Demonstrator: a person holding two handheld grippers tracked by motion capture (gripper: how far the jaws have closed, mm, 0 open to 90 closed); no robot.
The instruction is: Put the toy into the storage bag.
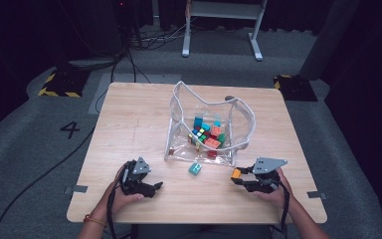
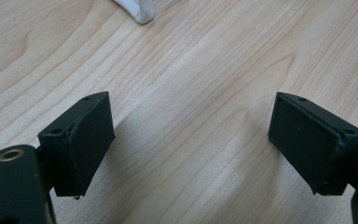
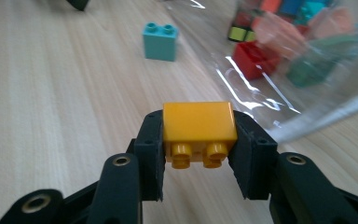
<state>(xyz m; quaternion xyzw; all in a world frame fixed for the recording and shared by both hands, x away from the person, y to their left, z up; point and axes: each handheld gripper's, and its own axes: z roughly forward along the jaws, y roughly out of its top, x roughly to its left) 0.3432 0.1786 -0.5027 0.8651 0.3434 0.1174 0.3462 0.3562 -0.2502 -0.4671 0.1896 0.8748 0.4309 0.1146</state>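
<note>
While my right tongs (image 3: 199, 154) clench the orange brick (image 3: 199, 127) studs-down toward me, near the tabletop's (image 1: 129, 119) front edge, the clear bag (image 1: 238, 117) lies ahead and to the left of them, its mouth open upward. So the brick must rise over the near wall. My left tongs (image 2: 191, 140) hang released over bare wood. The teal brick (image 1: 195, 169) sits between both tongs, just outside the bag.

Right tongs (image 1: 237, 178) grip an orange block (image 1: 236, 173) (table-level) — near a clear bag (image 1: 179, 107).
</note>
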